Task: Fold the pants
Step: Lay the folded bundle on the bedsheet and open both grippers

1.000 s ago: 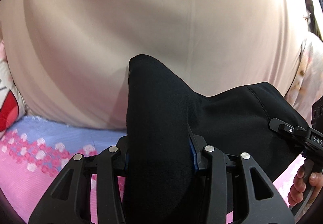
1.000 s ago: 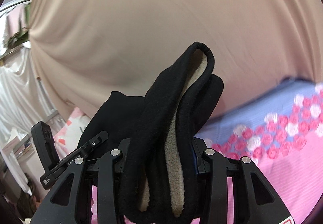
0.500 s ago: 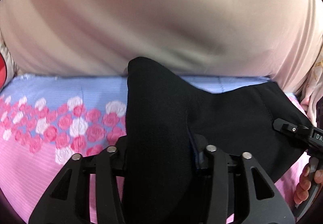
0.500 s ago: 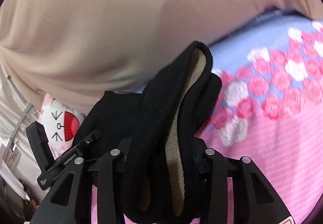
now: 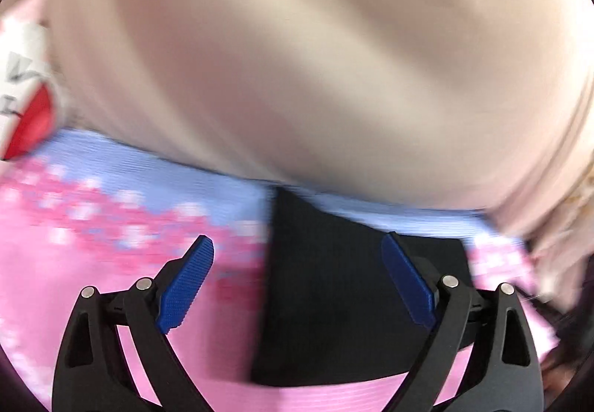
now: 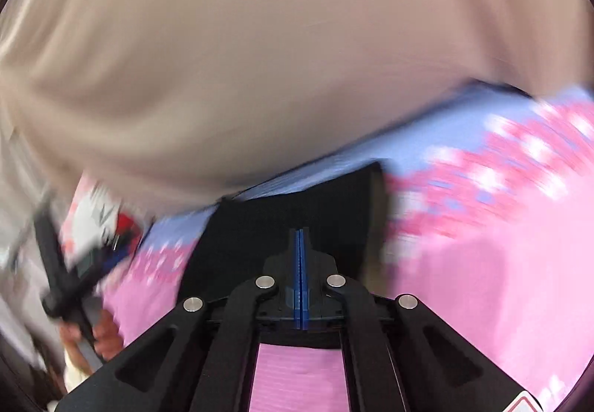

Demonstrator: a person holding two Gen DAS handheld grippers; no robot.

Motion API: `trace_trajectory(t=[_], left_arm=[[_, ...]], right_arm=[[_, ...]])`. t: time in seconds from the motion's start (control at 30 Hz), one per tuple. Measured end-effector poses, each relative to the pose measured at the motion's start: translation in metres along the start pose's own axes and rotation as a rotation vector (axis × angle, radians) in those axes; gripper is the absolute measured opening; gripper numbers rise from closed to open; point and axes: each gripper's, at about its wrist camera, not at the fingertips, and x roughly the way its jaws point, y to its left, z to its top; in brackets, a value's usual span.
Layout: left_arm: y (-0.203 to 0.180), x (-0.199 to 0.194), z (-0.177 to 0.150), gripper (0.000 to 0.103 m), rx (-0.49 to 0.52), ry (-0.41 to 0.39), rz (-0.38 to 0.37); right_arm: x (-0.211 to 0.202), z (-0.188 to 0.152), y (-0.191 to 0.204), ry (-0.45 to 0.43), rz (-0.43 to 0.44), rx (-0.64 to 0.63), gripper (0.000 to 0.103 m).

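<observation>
The black pants lie folded flat on the pink flowered bedspread. My left gripper is open and empty, its blue pads spread wide just above the pants. In the right wrist view the pants lie ahead of my right gripper, whose blue pads are pressed together with nothing between them. Both views are motion-blurred.
A beige curtain hangs behind the bed. A white and red cushion sits at the far left. The left gripper and the hand holding it show at the left of the right wrist view.
Both grippers have let go of the pants, which now lie flat on the bedspread. The left jaws opened wide; the right jaws closed empty. Both views swung down and back.
</observation>
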Motion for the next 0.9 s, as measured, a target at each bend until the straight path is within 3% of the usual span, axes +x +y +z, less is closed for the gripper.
trace_trajectory(t=[0.1,0.17,0.23,0.27,0.33,0.43,0.63,0.7,0.77,0.83,0.9], left_arm=[[-0.019,0.047,-0.005,0.09,-0.004,0.09,0.011],[-0.018,0.082,-0.016,0.089,-0.014,0.158,0.074],[-0.003,0.115,-0.029,0.088,-0.028,0.213,0.184],[0.006,0.124,-0.033,0.089,-0.032,0.228,0.196],[0.02,0.138,-0.043,0.095,-0.054,0.26,0.147],[0.014,0.134,-0.048,0.096,0.004,0.215,0.167],[-0.001,0.136,-0.047,0.098,0.083,0.195,0.239],[-0.014,0.115,-0.047,0.097,0.148,0.166,0.273],[-0.018,0.09,-0.047,0.097,0.182,0.131,0.287],[-0.023,0.08,-0.049,0.097,0.195,0.136,0.295],[-0.024,0.078,-0.058,0.097,0.211,0.166,0.318]], right_arm=[[0.043,0.001,0.014,0.026,-0.038,-0.071,0.001],[0.063,-0.001,-0.005,0.041,-0.075,-0.028,0.001],[0.077,-0.004,-0.033,0.051,-0.141,0.029,0.0],[0.081,-0.007,-0.053,0.051,-0.159,0.052,0.0],[0.085,-0.013,-0.074,0.057,-0.089,0.094,0.0],[0.083,-0.02,-0.084,0.049,-0.043,0.114,0.0],[0.075,-0.018,-0.082,0.042,-0.066,0.134,0.0],[0.052,-0.014,-0.059,0.014,-0.095,0.109,0.003],[0.031,-0.015,-0.034,0.004,-0.065,0.054,0.003],[0.025,-0.021,-0.021,0.031,-0.066,0.027,0.003],[0.027,-0.035,-0.019,0.063,-0.126,-0.001,0.003]])
